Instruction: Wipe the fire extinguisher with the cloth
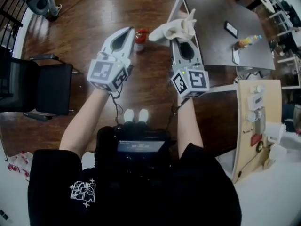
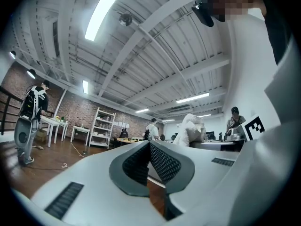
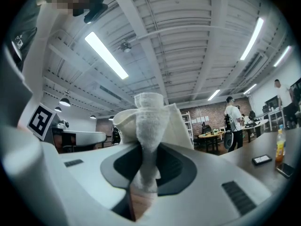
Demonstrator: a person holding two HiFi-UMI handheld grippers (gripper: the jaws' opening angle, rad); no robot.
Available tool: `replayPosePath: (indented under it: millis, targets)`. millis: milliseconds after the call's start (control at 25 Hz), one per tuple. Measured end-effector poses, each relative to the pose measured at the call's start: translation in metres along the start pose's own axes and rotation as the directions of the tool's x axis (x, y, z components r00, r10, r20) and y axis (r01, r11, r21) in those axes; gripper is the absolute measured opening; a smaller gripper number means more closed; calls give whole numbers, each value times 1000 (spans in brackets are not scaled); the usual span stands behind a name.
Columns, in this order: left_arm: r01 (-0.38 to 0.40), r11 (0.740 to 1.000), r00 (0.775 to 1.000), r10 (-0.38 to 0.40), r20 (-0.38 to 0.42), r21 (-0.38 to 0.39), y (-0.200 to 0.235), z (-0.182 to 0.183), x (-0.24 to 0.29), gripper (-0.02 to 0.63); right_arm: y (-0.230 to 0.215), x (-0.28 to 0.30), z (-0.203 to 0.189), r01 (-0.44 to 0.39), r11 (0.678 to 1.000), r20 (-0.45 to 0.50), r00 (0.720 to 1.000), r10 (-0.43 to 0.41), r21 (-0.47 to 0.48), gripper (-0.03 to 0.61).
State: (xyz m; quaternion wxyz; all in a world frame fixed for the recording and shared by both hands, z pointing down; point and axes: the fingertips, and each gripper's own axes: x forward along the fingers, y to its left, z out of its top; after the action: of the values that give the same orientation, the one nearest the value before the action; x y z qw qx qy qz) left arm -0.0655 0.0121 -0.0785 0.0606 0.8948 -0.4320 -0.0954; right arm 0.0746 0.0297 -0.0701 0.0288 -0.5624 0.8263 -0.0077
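though the right tongs [image 1: 181, 38] pinched the cloth [image 1: 175, 29] — left tongs [image 1: 128, 32] closed, empty — the fire extinguisher [image 1: 140, 38] at twelve o'clock seemed untouched.

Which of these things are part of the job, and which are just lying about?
Job: cloth, pinched in the right tongs; red fire extinguisher on the floor; left tongs, shut, empty.
Lying about: phone and bottle on the table; black chair.

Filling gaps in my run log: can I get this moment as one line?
left gripper: shut, empty | right gripper: shut on white terry cloth | small red fire extinguisher: cloth held apart from it
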Motion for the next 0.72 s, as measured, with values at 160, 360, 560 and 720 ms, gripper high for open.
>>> replayPosePath:
  millis: [160,360,560,720]
  targets:
    - [4,1000,1000,-4,1,-2,-6,3,-1,3,4,-2,1,-7,1000,-3,1000,7,5,92]
    - [1,1000,1000,-1,-1,-1,-14,4,-4,3,5,-8,4,-16,1000,-1,1000,16,1,92]
    - [-3,1000,1000,3,-4,2,-16,2,-7,3,4,-10,3,-16,1000,-1,1000,16,0,92]
    - [-7,1000,1000,7,-3,4,-21,2,-6,3,0,-14,3,-13,1000,-6,1000,13,1,92]
